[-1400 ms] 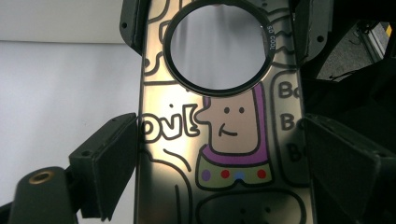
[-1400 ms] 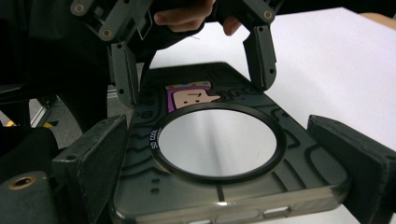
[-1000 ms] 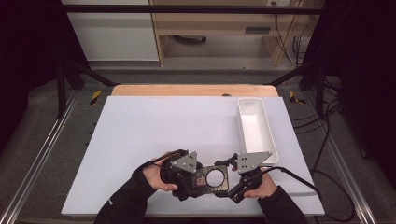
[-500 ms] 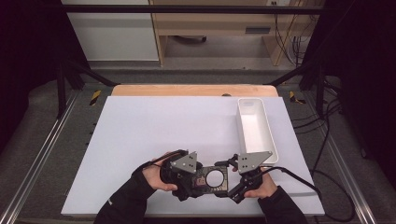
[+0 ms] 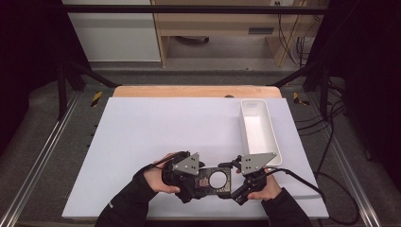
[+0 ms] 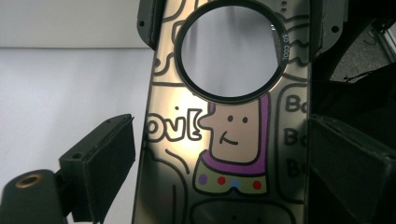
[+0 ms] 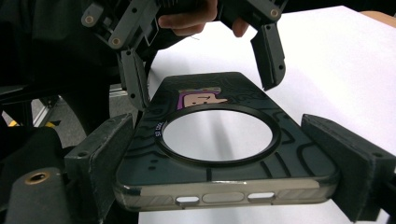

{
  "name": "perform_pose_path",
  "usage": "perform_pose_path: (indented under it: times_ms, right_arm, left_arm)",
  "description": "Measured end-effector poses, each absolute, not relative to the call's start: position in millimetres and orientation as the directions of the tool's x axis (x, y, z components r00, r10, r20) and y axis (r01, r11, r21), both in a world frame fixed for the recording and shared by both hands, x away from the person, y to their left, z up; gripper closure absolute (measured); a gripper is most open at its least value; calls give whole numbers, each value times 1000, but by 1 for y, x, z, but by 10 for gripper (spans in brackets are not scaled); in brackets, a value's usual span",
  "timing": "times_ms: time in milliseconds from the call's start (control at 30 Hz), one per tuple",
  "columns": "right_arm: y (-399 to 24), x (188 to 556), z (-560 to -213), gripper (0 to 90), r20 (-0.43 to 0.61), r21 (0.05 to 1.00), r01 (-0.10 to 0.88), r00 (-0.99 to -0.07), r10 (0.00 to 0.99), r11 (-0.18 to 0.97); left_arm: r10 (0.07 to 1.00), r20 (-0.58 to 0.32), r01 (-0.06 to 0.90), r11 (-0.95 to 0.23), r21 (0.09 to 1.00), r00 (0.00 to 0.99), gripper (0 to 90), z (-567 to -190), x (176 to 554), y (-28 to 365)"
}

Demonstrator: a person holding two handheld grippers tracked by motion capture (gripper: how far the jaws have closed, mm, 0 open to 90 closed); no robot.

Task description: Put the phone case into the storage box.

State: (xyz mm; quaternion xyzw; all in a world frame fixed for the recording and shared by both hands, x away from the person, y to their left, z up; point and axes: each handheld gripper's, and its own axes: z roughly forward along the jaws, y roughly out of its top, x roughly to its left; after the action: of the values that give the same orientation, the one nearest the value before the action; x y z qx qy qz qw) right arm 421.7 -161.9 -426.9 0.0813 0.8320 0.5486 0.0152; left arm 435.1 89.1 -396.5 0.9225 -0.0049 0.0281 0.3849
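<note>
A dark phone case (image 5: pixel 213 182) with a round ring and a cartoon figure print lies between both grippers near the table's front edge. In the right gripper view my right gripper (image 7: pixel 219 163) is shut on the near end of the phone case (image 7: pixel 215 116), one jaw against each long side. My left gripper (image 7: pixel 201 65) straddles the far end with both jaws off the edges. The left gripper view has my left gripper (image 6: pixel 219 163) open, with a gap on each side of the phone case (image 6: pixel 233 154). In the high view the left gripper (image 5: pixel 202 183) and the right gripper (image 5: pixel 232 183) face each other.
A long white tray (image 5: pixel 246 127) stands at the right of the white sheet (image 5: pixel 156 132), just beyond my right hand. A wooden table edge (image 5: pixel 189 91) runs along the back. Cables trail off to the right.
</note>
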Motion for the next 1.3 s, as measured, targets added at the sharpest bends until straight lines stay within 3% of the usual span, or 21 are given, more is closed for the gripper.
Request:
perform_pose_path:
  times_ms: [467,833,1300]
  right_arm:
    - [-171,427,-414,127,81,906,141,-983,165,400]
    - [-174,430,-397,126,53,871,125,-985,162,475]
    - [-166,437,-374,126,18,812,93,-991,135,576]
  left_arm:
    - [62,44,11,-693,721,997,74,-390,437,107]
    - [109,39,49,-700,712,993,38,-390,437,115]
    - [105,40,49,-722,690,994,0,-393,438,112]
